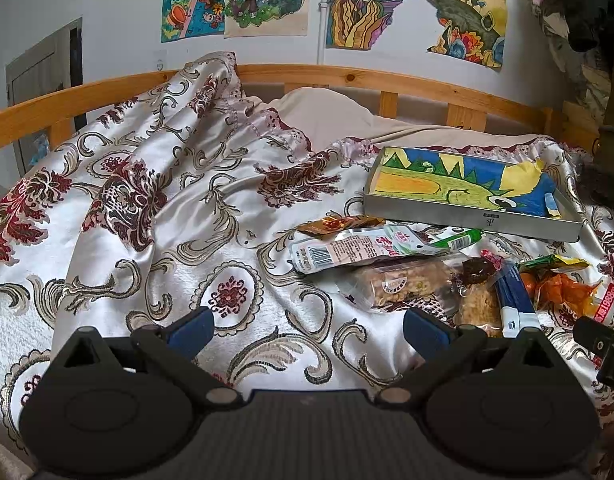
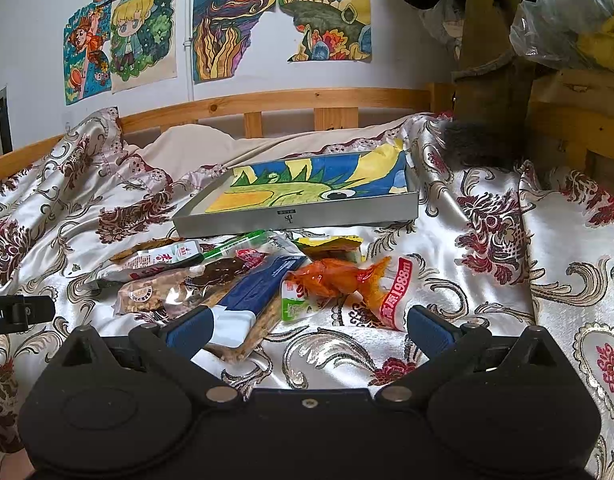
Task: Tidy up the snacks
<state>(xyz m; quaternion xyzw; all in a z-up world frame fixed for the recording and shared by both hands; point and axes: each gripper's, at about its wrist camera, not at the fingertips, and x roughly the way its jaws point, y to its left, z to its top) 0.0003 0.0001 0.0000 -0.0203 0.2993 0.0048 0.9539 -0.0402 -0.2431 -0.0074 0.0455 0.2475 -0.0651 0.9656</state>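
A pile of snack packets lies on the patterned bedspread in front of a shallow grey tray (image 1: pixel 467 222) (image 2: pixel 299 218) lined with a colourful drawing. In the pile are a white and pink packet (image 1: pixel 347 250) (image 2: pixel 159 260), a clear-wrapped grain bar (image 1: pixel 403 284) (image 2: pixel 147 296), a blue and white packet (image 1: pixel 517 300) (image 2: pixel 251 296) and an orange packet (image 1: pixel 563 288) (image 2: pixel 335 278). My left gripper (image 1: pixel 309 328) is open, low over the bedspread left of the pile. My right gripper (image 2: pixel 309 326) is open just before the pile, its left finger by the blue packet.
A wooden bed rail (image 1: pixel 347 76) (image 2: pixel 291 98) runs behind the tray, with drawings taped on the wall above. The bedspread (image 1: pixel 147 208) is rumpled on the left. Clothes and a plastic bag (image 2: pixel 567 12) hang at the right, over a wooden frame.
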